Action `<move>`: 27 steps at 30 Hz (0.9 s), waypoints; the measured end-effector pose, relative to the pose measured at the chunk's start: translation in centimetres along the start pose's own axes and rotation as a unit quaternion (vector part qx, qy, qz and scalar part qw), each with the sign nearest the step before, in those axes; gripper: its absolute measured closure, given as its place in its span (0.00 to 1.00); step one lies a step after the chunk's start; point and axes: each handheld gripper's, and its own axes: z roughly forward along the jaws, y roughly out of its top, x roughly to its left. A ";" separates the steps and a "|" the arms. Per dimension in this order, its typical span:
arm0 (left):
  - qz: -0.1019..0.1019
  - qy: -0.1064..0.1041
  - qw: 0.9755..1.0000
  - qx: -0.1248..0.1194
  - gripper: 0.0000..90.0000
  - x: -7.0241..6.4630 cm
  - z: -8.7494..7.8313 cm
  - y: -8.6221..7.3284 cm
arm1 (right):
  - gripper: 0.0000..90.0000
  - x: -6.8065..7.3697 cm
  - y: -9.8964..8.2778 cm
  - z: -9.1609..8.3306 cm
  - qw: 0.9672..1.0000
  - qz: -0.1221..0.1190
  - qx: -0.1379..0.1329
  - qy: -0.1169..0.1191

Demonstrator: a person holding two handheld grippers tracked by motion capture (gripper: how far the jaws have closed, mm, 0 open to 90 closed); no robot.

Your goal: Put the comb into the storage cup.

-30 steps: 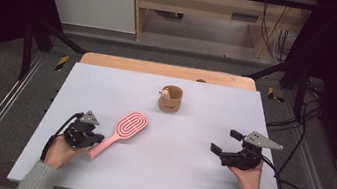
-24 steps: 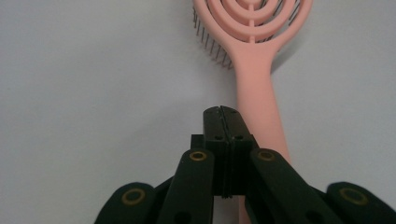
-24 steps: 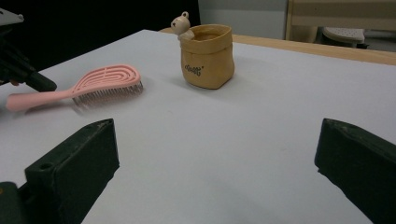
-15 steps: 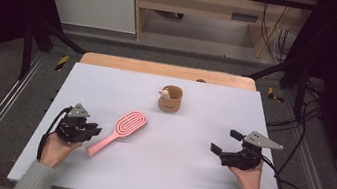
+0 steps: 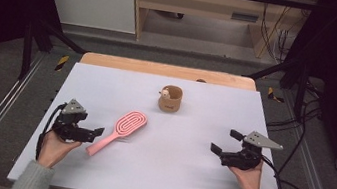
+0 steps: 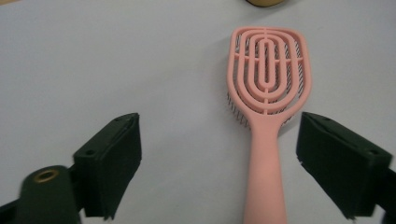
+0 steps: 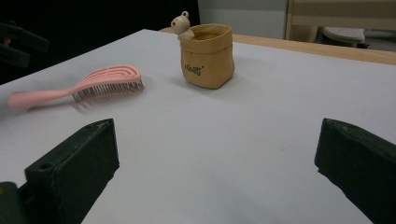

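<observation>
A pink hairbrush lies flat on the white table, bristles down, its head toward a tan pouch-shaped cup with a small bear figure on its rim. My left gripper sits at the brush's handle end. In the left gripper view its jaws have just been opening and now stand wide, with the pink handle between them and untouched. My right gripper hovers open at the right of the table with nothing in it. The right gripper view shows the cup and brush ahead of the open jaws.
A wooden strip runs along the table's far edge. Metal rails and cables lie on the floor on both sides. A bare stretch of white surface lies between the two grippers.
My left gripper has opened and let go of the brush handle, drawing back a little to the left and lifting slightly. The brush stays where it lay. The right gripper has not moved.
</observation>
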 end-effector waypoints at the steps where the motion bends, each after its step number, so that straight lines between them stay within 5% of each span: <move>1: 0.000 0.000 1.000 -0.001 0.07 -0.1 -0.1 0.1 | 0.00 0.0 0.0 0.0 1.000 0.000 0.000 0.000; 12: 0.009 -0.003 1.000 -0.011 0.00 -0.7 -0.6 0.8 | 0.00 0.0 0.0 0.0 1.000 0.000 0.002 0.001; 27: 0.034 -0.021 0.999 0.007 0.00 -1.9 0.1 2.3 | 0.00 0.0 0.0 0.0 1.000 -0.002 0.003 -0.001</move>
